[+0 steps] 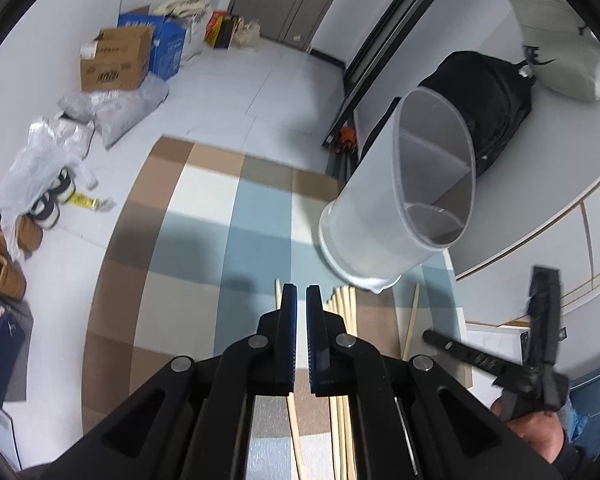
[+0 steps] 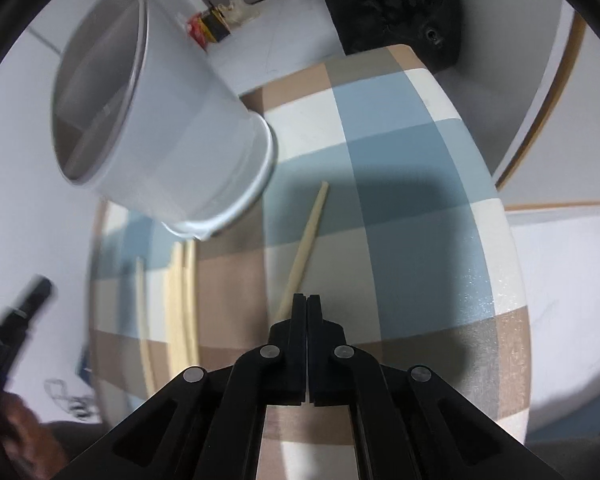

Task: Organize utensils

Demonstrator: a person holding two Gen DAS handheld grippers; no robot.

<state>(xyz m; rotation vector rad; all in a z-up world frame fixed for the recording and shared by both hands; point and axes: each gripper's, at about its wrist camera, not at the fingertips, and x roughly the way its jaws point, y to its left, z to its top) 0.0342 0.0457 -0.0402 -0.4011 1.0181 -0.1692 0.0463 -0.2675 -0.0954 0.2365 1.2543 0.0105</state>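
Pale wooden chopsticks lie on the checked tablecloth (image 2: 400, 152): a bundle (image 1: 342, 312) beside the left gripper (image 1: 301, 294), whose jaws are together on nothing. Only the right-wrist view shows the right gripper (image 2: 307, 300), jaws pressed together, tips beside a lone chopstick (image 2: 306, 246). The white divided utensil holder (image 1: 396, 196) stands near the cloth's far edge; open cloth lies to the right.

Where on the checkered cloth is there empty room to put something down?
Bare cloth lies right of the lone chopstick, out to the table edge, and behind the white holder. It is crowded left of that stick, where the chopstick bundle lies by the holder's base.
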